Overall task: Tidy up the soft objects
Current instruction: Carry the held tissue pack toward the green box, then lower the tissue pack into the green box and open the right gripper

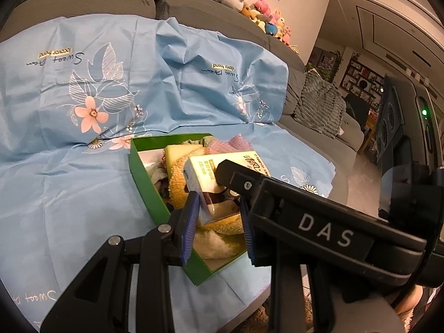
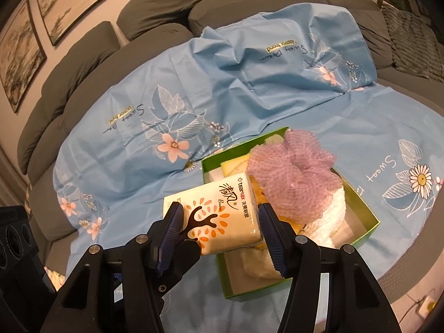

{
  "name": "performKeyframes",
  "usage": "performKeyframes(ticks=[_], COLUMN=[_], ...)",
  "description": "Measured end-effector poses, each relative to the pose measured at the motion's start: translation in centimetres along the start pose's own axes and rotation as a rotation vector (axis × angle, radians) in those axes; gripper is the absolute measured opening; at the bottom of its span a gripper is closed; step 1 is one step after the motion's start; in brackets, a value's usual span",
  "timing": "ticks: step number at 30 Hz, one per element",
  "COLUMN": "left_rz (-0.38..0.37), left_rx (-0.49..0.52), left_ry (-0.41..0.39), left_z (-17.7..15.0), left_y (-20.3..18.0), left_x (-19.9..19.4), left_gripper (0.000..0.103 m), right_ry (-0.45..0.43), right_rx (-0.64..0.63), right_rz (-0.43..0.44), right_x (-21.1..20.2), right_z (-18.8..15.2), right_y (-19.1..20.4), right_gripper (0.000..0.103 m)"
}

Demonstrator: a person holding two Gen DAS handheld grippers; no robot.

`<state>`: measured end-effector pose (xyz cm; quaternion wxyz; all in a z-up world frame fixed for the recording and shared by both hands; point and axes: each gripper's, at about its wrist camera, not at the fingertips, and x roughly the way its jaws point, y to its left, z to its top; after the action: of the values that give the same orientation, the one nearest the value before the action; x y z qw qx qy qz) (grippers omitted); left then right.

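A green box (image 1: pixel 144 177) (image 2: pixel 369 208) sits on a blue floral sheet and holds a yellow towel (image 1: pixel 177 183), a yellow sponge (image 1: pixel 177 152), a white towel (image 2: pixel 333 216) and a purple mesh puff (image 2: pixel 299 177) (image 1: pixel 233 144). A tissue pack (image 2: pixel 227 211) (image 1: pixel 205 172) lies over the box's near-left edge. My right gripper (image 2: pixel 219 230) has its jaws around the tissue pack, pads touching its sides. My left gripper (image 1: pixel 219 224) also straddles the pack's end. The right gripper's body (image 1: pixel 305 216) crosses the left wrist view.
The blue sheet (image 1: pixel 69 166) (image 2: pixel 222 97) covers a grey sofa (image 1: pixel 83 2) (image 2: pixel 69 75). Plush toys (image 1: pixel 258 14) line the sofa back. A grey striped cushion (image 1: pixel 319 105) lies to the right. Framed pictures (image 2: pixel 22 50) hang on the wall.
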<state>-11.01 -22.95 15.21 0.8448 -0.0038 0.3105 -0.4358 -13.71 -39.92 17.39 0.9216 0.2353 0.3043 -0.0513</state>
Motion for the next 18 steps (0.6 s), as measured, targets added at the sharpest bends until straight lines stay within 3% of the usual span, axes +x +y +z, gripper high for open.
performKeyframes(ticks=[18], left_rz=[-0.081], left_rx=[-0.021], left_ry=[0.110], left_z=[0.2], left_y=[-0.4], left_x=[5.3], left_gripper=[0.027], right_ry=[0.061], right_rx=[0.080], right_rz=[-0.098], right_x=[2.3], right_z=[0.8], right_y=[-4.1], right_gripper=[0.060])
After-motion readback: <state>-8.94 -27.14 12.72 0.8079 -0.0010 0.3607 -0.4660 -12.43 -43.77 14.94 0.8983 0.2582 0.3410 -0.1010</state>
